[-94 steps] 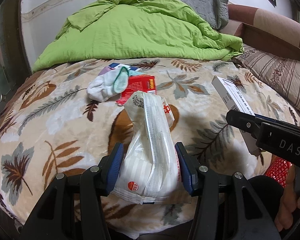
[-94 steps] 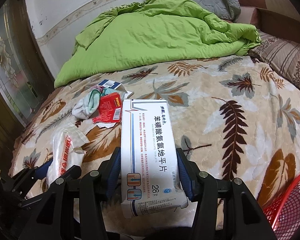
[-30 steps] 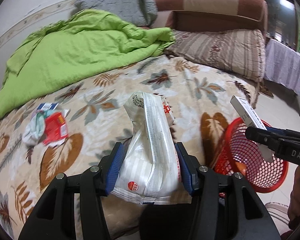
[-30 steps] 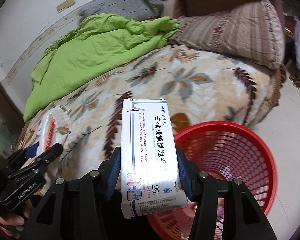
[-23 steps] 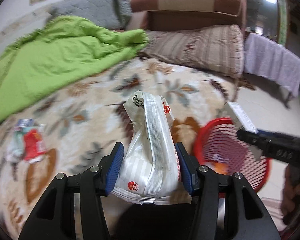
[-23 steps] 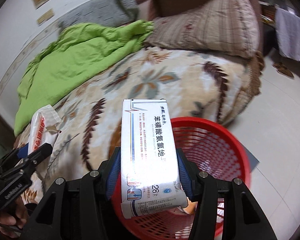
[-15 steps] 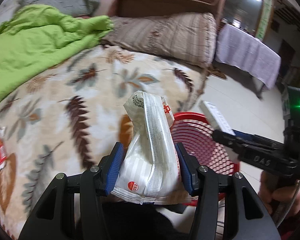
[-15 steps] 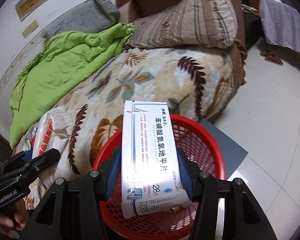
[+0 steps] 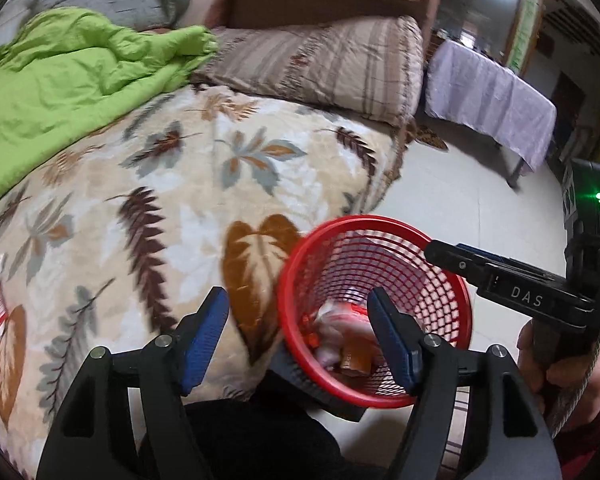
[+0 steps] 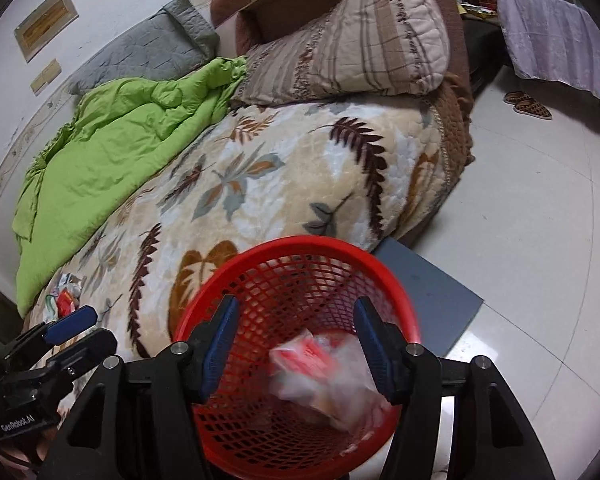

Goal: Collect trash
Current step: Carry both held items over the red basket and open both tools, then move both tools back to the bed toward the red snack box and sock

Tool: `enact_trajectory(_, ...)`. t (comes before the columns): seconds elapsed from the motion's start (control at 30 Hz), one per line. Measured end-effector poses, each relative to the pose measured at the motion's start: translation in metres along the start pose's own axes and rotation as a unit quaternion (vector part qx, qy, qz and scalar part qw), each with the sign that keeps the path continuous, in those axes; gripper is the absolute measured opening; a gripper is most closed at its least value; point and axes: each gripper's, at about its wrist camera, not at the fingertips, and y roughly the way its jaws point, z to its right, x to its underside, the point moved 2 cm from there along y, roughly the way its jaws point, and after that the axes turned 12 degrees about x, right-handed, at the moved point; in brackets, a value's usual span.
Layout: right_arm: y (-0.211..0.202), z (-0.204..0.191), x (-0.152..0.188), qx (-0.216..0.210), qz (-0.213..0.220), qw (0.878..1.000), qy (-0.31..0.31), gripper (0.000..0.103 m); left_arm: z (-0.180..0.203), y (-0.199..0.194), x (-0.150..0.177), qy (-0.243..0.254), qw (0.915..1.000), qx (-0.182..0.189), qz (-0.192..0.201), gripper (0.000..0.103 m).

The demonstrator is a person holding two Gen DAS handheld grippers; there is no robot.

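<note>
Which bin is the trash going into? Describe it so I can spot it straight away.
Find the bed with the leaf-patterned blanket; on the pale tiled floor against its near edge stands a round red mesh basket. It is the only red open-weave container in the room, with wrappers already inside.

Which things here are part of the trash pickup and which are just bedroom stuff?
Part of the job:
red basket
trash in the basket
leftover wrappers on the blanket
left claw, opening, empty
right claw, opening, empty

Just lying about:
green quilt
striped pillow
slippers
</note>
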Motion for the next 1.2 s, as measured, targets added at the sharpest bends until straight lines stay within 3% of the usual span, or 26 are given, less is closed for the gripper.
enact_trajectory(0.23, -0.001, -0.052, 0.003, -0.031, 0.003, 0.997, -0.065, 0.066, -0.048, -0.041, 0.025, -0.035, 0.9963, -0.073, 0.028, 0.071)
enact_trajectory(0.4, 0.003, -0.116, 0.017, -0.063, 0.0, 0.987, -0.15, 0.069, -0.101, -0.078, 0.051, -0.098, 0.9852, -0.131, 0.051, 0.071)
enact_trajectory(0.63, 0.015, -0.209, 0.042, -0.132, -0.009, 0.959, -0.249, 0.069, -0.17, -0.137, 0.096, -0.18, 0.9556, -0.216, 0.088, 0.071)
enact_trajectory(0.77, 0.026, -0.262, 0.058, -0.169, -0.019, 0.944, -0.282, 0.069, -0.202, -0.163, 0.126, -0.221, 0.9284, -0.279, 0.106, 0.071)
enact_trajectory(0.87, 0.035, -0.296, 0.07, -0.194, -0.036, 0.932, -0.305, 0.069, -0.22, -0.173, 0.145, -0.255, 0.9112, -0.304, 0.112, 0.071)
enact_trajectory(1.03, 0.049, -0.335, 0.073, -0.226, -0.063, 0.919, -0.316, 0.069, -0.245, -0.185, 0.164, -0.316, 0.8897, -0.302, 0.131, 0.071)
enact_trajectory(1.1, 0.058, -0.353, 0.073, -0.235, -0.076, 0.913, -0.326, 0.069, -0.249, -0.186, 0.166, -0.327, 0.8854, -0.301, 0.135, 0.071)
enact_trajectory(1.2, 0.068, -0.375, 0.069, -0.243, -0.08, 0.906, -0.336, 0.069, -0.255, -0.185, 0.163, -0.332, 0.8853, -0.294, 0.139, 0.071)
